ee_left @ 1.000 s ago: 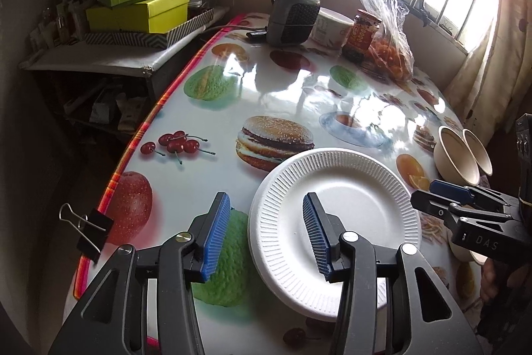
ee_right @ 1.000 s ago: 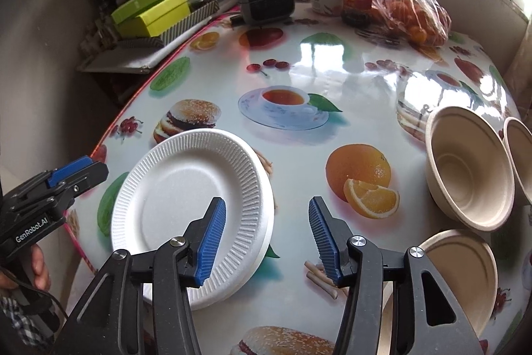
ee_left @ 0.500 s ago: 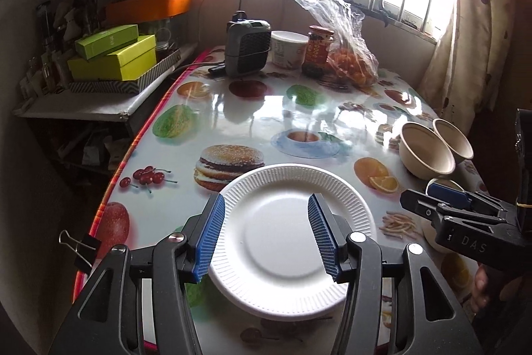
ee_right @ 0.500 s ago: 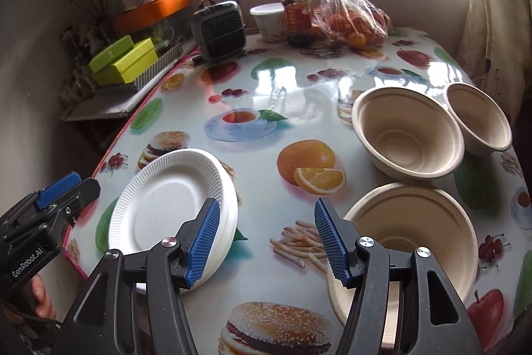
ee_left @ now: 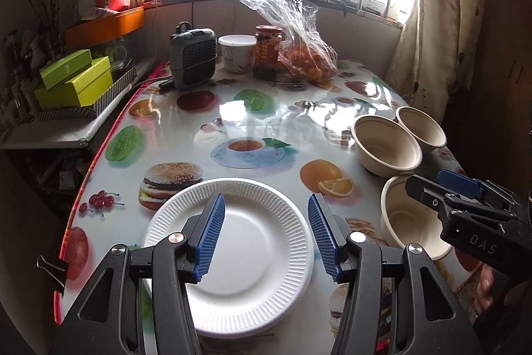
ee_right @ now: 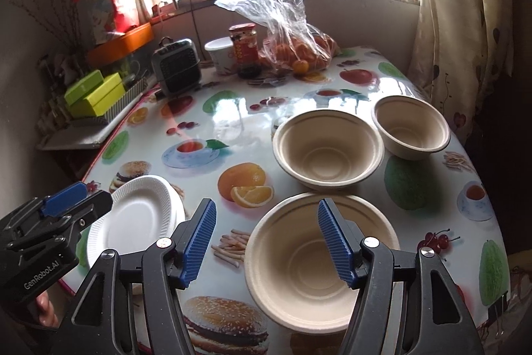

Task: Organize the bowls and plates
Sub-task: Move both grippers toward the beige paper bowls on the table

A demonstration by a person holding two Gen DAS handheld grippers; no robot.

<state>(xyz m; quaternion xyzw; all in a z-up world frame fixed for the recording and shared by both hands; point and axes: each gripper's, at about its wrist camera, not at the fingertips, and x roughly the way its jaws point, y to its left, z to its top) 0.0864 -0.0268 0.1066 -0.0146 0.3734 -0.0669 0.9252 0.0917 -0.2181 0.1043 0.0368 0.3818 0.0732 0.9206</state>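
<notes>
A stack of white foam plates [ee_left: 262, 258] lies at the table's near left edge; it also shows in the right wrist view [ee_right: 133, 222]. My left gripper [ee_left: 266, 238] is open and empty, hovering above the plates. Three beige paper bowls stand upright on the right: a near bowl [ee_right: 319, 262], a middle bowl [ee_right: 327, 152] and a smaller far bowl [ee_right: 410, 127]. My right gripper [ee_right: 266, 243] is open and empty, held over the near bowl's left rim. In the left wrist view the right gripper [ee_left: 459, 198] partly hides the near bowl [ee_left: 405, 218].
The table [ee_left: 266, 115] has a glossy food-print cover. At its far end stand a small heater [ee_left: 193, 59], a white tub [ee_left: 237, 52], a jar [ee_left: 267, 51] and a bag of oranges [ee_left: 306, 56]. Green boxes [ee_left: 73, 82] sit on a side shelf at left. A curtain [ee_right: 459, 22] hangs at right.
Both grippers have drawn back and risen, still open. The right gripper has swung right, from over the plates to over the near bowl. Plates and bowls have not moved.
</notes>
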